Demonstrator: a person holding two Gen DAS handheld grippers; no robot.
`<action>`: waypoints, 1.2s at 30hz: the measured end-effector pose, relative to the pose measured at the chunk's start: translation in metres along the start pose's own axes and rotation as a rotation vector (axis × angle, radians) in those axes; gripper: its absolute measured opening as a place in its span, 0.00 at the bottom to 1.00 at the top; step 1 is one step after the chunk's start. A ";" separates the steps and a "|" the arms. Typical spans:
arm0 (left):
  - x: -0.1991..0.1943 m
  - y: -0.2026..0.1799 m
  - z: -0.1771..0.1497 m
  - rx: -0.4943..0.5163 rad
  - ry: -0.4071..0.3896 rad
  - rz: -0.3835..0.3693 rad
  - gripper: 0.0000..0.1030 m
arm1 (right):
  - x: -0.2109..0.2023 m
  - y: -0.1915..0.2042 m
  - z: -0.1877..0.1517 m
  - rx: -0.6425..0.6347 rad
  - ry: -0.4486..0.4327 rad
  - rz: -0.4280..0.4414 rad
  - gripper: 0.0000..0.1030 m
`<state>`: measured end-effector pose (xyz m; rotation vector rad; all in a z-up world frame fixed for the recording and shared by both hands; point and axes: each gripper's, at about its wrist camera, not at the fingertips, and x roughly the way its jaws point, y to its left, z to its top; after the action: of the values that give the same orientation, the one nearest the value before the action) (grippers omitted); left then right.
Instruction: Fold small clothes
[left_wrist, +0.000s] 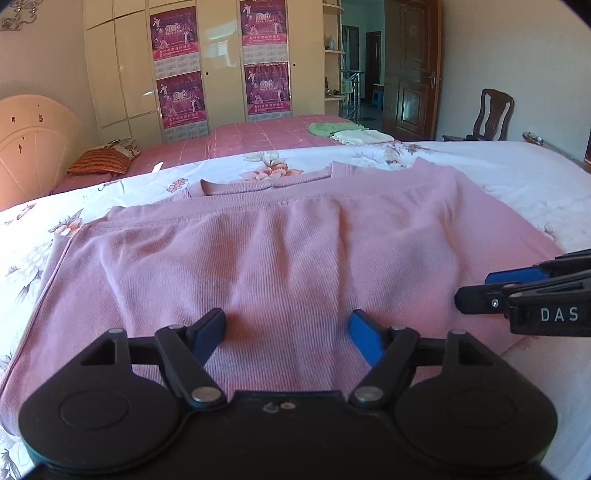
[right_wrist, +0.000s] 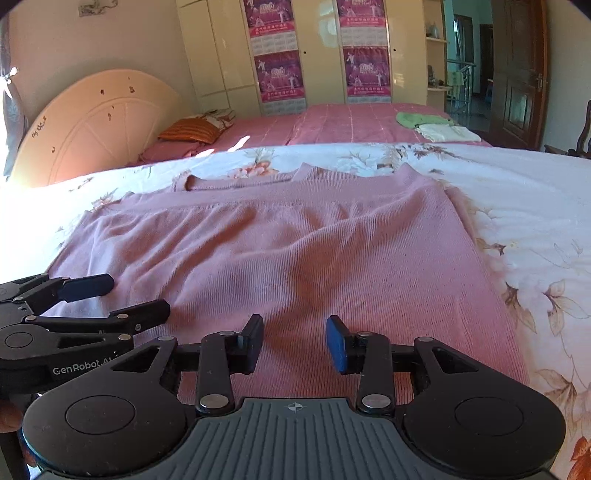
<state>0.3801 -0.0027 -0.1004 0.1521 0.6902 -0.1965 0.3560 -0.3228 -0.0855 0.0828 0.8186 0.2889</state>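
Your pink top lies flat on the floral bedsheet, neckline at the far end and the near hem right under your two tools. It looks partly folded already: a stitched edge runs across it just short of the collar, and light wrinkles fan out down the middle.

Your left tool hangs low over the near part of the top, its jaws spread wide with nothing between them, only pink ribbed cloth showing in the gap. The blue pads sit close to the fabric, though you cannot tell from here whether they touch it.

Your right tool is just beside the left one, also over the near edge of the top. Its jaws stand apart too, a narrower gap than the left's, and they grip nothing. In the left wrist view it comes in from the right edge, fingers pointing across the cloth; in the right wrist view the left tool shows at the lower left, released as well.

Beyond the sheet, the second bed has a pink checked cover with an orange striped pillow near the cream headboard, and a green cloth touching a white folded one at the other end. A cream wardrobe with purple posters stands behind, and a dark wooden chair is by the door.
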 end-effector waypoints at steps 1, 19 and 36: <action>-0.001 -0.001 -0.001 0.006 -0.001 0.005 0.72 | 0.000 0.001 -0.002 -0.009 -0.007 -0.006 0.37; -0.045 0.121 -0.052 -0.241 0.049 0.152 0.74 | -0.041 -0.049 -0.026 0.079 0.010 -0.164 0.37; -0.046 0.129 -0.049 -0.278 0.084 0.155 0.75 | -0.045 -0.072 -0.028 0.138 0.038 -0.188 0.37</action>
<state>0.3449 0.1379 -0.0987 -0.0531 0.7787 0.0559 0.3223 -0.4057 -0.0861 0.1288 0.8772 0.0563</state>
